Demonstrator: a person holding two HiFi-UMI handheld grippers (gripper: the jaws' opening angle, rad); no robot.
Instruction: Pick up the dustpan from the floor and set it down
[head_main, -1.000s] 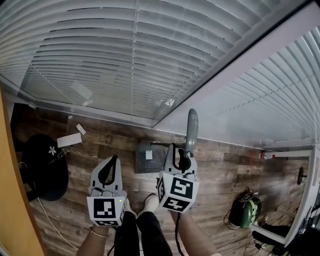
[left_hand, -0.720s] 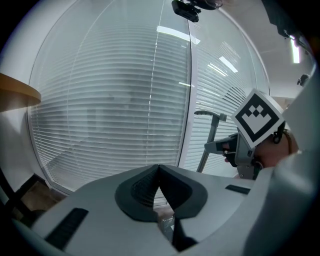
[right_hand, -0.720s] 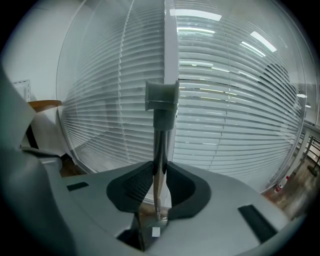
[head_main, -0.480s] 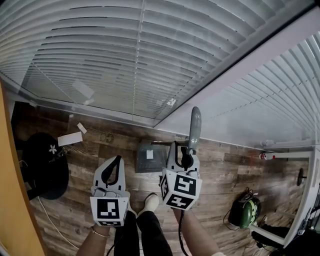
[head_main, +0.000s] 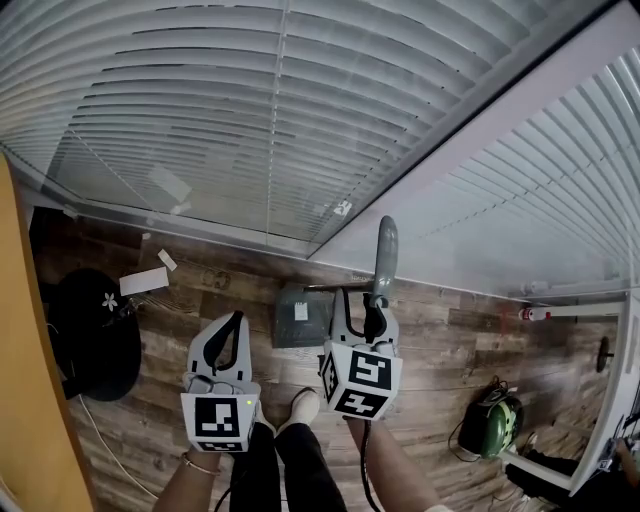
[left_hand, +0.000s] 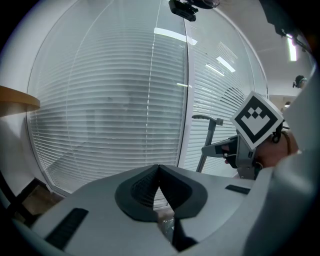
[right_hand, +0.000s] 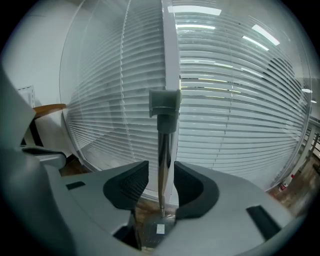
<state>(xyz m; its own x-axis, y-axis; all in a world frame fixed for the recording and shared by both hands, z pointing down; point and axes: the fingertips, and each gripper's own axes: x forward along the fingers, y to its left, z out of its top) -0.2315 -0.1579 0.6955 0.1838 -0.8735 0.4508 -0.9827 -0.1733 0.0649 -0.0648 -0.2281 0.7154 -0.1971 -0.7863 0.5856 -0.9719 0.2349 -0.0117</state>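
Note:
The grey dustpan (head_main: 300, 315) rests flat on the wood floor by the glass wall, and its long handle (head_main: 384, 250) stands upright. My right gripper (head_main: 368, 322) is around the metal pole of that handle (right_hand: 162, 150). Its jaws have just been opening, and the pole stands between the pads (right_hand: 131, 184) with a small gap on each side. My left gripper (head_main: 222, 345) hangs to the left of the pan, shut with nothing in it (left_hand: 159, 170). The left gripper view also shows the right gripper (left_hand: 225, 150) at the handle (left_hand: 207, 137).
Glass walls with white blinds (head_main: 250, 110) meet in a corner just beyond the pan. A black round object (head_main: 90, 335) and a paper slip (head_main: 143, 280) lie at the left. Green ear defenders (head_main: 490, 425) lie at the right. The person's shoes (head_main: 300, 405) are below the grippers.
The handle's top swayed slightly to the right and came back. Both grippers have kept their places.

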